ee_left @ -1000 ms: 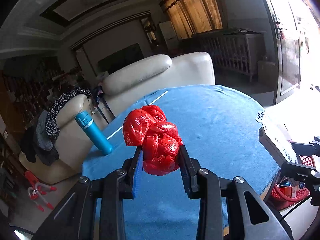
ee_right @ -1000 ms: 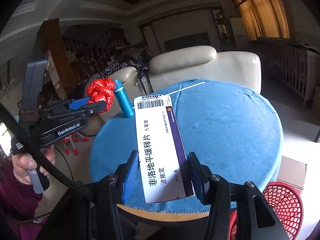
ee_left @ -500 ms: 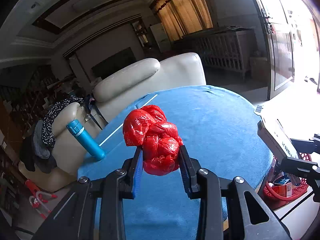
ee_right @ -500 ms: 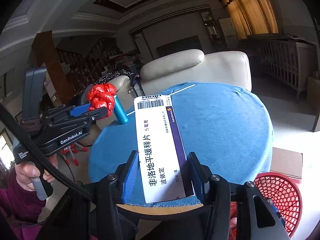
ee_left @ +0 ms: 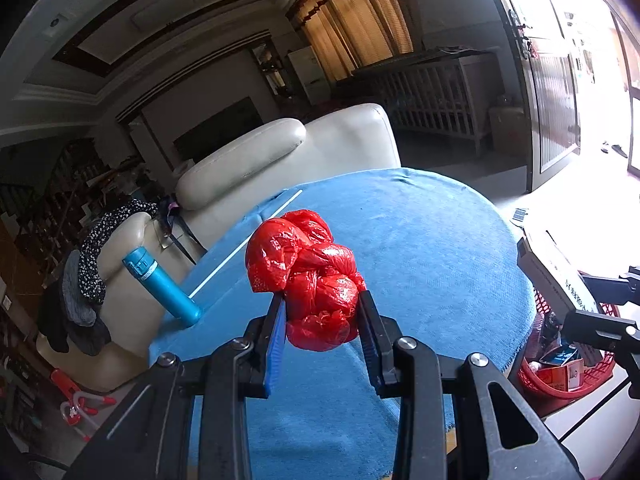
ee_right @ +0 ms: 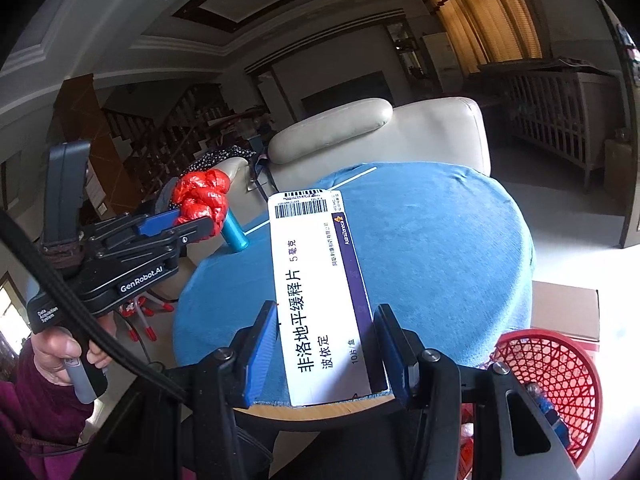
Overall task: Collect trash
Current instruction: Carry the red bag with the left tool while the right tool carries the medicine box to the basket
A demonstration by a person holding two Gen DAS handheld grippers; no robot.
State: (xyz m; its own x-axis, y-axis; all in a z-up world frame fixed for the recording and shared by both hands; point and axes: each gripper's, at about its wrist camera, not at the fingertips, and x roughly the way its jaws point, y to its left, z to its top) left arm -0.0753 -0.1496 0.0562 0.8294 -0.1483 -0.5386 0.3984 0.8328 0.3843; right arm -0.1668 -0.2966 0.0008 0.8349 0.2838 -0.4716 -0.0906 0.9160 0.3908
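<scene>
Above the blue table (ee_left: 432, 248), left gripper (ee_left: 322, 312) clamps a red bag (ee_left: 308, 272); right gripper (ee_right: 326, 344) clamps a medicine box (ee_right: 320, 296).

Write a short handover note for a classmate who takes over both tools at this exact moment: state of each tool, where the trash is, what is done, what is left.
Left tool: shut on the crumpled red plastic bag, held above the blue-covered round table.
Right tool: shut on the white medicine box, held over the table's near edge.
Red basket: on the floor to the right of the table, some trash already inside.
Done: both pieces picked up.
Left: carry each to the basket and release. The teal bottle and white stick remain on the table.
</scene>
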